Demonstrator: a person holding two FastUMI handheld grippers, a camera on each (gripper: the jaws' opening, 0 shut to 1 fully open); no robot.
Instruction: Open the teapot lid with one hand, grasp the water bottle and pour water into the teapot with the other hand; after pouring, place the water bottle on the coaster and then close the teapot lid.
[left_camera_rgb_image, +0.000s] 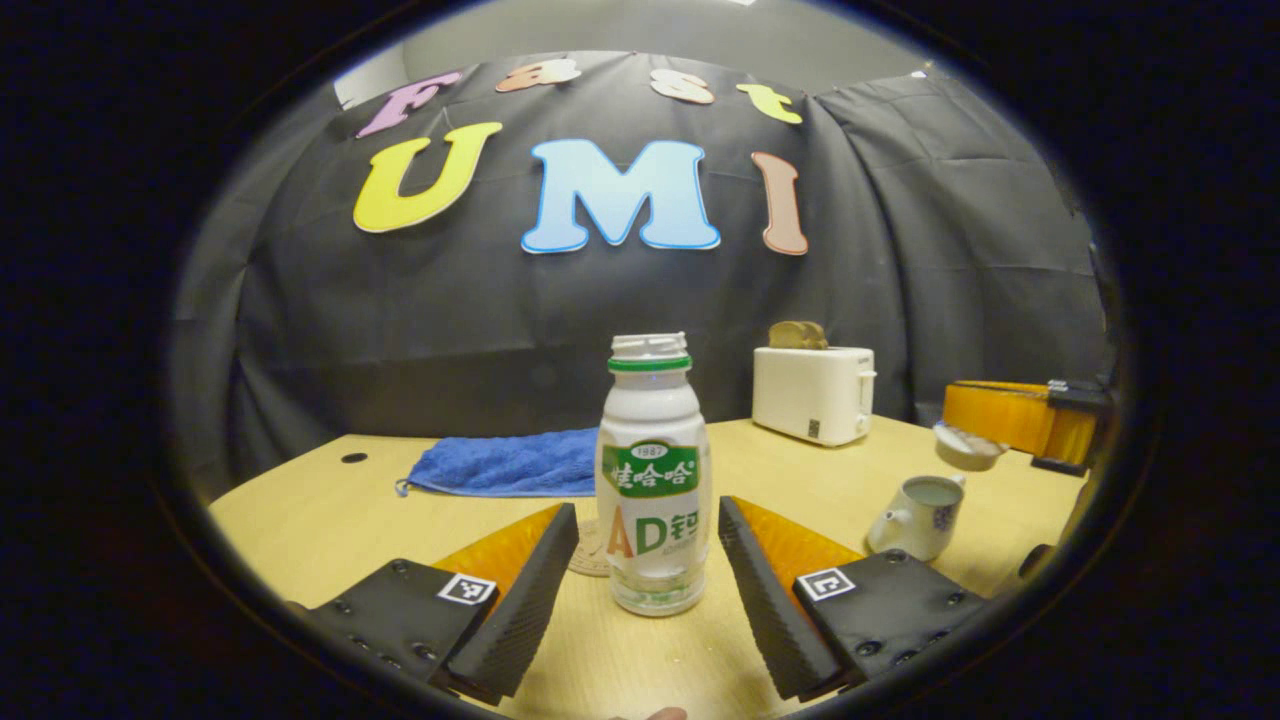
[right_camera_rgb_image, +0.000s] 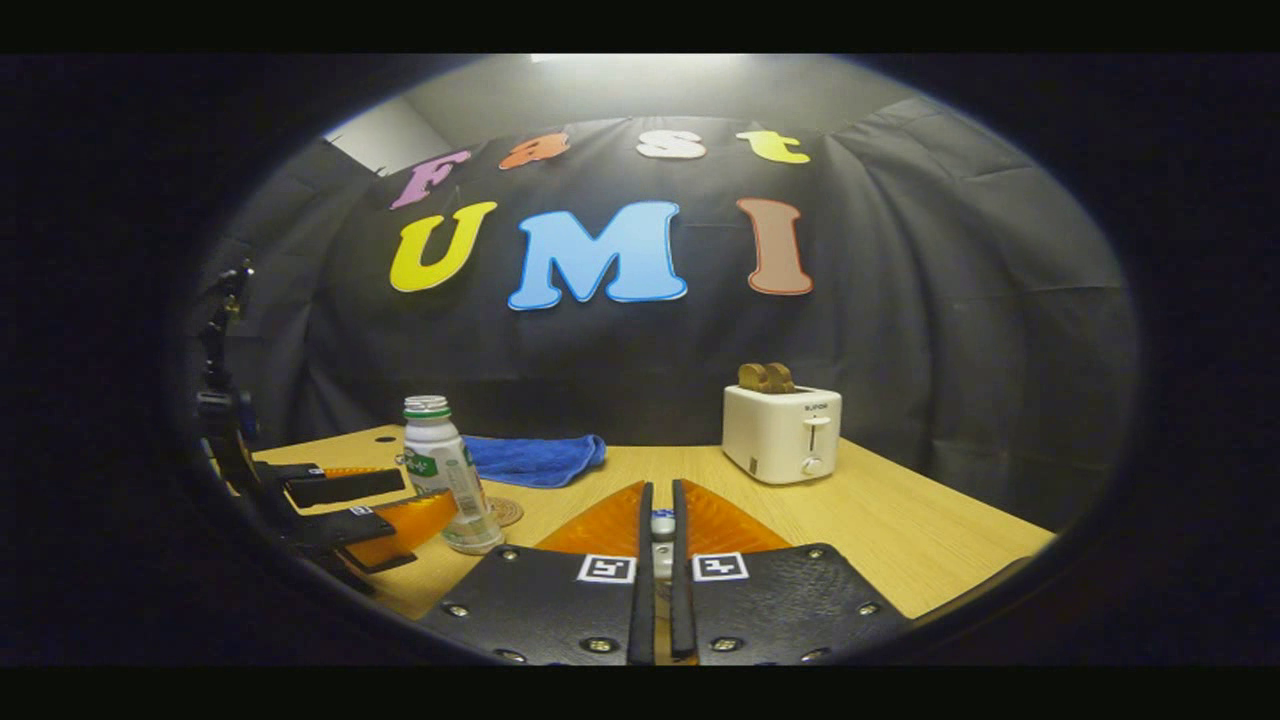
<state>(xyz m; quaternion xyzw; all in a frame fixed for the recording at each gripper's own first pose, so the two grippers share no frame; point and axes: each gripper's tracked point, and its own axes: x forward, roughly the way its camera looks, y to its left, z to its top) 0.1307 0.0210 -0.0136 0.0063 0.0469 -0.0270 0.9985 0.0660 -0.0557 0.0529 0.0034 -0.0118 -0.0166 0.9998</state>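
**Bottle between spread fingers, lid lifted off the teapot**

Bottle (left_camera_rgb_image: 652, 480) stands upright and uncapped on the table (left_camera_rgb_image: 300, 510) in the left gripper view, between the left gripper (left_camera_rgb_image: 648, 570) fingers, which are apart and not touching it. A coaster (left_camera_rgb_image: 590, 556) lies just behind the bottle. A blue towel (left_camera_rgb_image: 505, 463) and toaster (left_camera_rgb_image: 812, 393) sit near the back edge. The open teapot (left_camera_rgb_image: 918, 515) stands toward the right edge; the right gripper (left_camera_rgb_image: 985, 440) holds the lid (left_camera_rgb_image: 966, 447) above it.

In the right gripper view, its fingers are clamped together on the lid's knob (right_camera_rgb_image: 662, 525). The bottle stands toward the left edge, flanked by the left gripper.
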